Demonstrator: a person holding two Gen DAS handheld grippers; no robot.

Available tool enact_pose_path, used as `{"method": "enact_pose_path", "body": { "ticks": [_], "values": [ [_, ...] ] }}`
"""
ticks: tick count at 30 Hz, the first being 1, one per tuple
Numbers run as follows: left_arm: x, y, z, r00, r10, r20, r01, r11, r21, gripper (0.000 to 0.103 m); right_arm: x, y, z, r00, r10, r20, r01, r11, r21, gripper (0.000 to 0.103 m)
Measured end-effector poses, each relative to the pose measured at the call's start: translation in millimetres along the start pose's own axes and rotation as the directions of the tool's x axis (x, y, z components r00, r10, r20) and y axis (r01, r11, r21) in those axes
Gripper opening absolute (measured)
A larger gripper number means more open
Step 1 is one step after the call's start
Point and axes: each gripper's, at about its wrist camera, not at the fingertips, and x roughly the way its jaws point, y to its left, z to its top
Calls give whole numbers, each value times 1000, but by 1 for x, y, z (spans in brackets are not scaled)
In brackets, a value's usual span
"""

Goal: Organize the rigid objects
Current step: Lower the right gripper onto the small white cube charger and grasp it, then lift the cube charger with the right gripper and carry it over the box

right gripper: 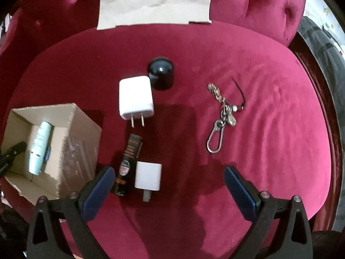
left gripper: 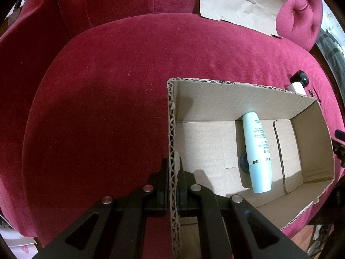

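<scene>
My left gripper (left gripper: 172, 166) is shut on the near-left wall of the open cardboard box (left gripper: 171, 129), one finger outside and one inside. A pale blue bottle (left gripper: 257, 153) lies on the box floor, with a dark round thing half hidden under it. In the right wrist view the box (right gripper: 84, 127) stands at the left. My right gripper (right gripper: 169, 176) hangs open above the red cushion. Between its fingers lie a small white charger (right gripper: 148, 178) and a dark little bottle (right gripper: 127, 164). Farther off are a larger white plug adapter (right gripper: 135, 97), a black round cap (right gripper: 160, 72) and a metal keychain (right gripper: 220, 116).
Everything rests on a red velvet sofa seat (right gripper: 269, 129). A crumpled sheet of brown paper (right gripper: 153, 0) leans on the tufted backrest. A red cushion (right gripper: 261, 6) sits at the back right. The seat's right edge drops to a floor with grey fabric (right gripper: 323, 49).
</scene>
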Motion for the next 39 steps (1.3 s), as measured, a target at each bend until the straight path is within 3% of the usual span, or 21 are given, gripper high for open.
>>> {"method": "enact_pose_path", "body": {
  "ticks": [7,9,13,16,18,39],
  "values": [
    [1,0,-1,1000,0,0,0,1000,1,5,11,-3,-3,1000,0,-13,0,1000,8,99],
    [0,0,0,1000,0,0,0,1000,1,5,13,-3,-3,1000,2,-15,-2,1000,9,88],
    [1,-1,0,1000,0,0,0,1000,1,5,17,-2,-2,999,21,-25,-21,1000,7,76],
    [1,-1,0,1000,0,0,0,1000,1,5,24,2,-4,998,51,-34,-51,999,9,57],
    [1,-1,-1,1000,0,1,0,1000,0,5,25,6,-5,998,59,-31,-59,998,2,29],
    [1,0,0,1000,1,0,-1,1000,2,5,16,10,-11,999,44,-17,-44,999,-23,27]
  ]
}}
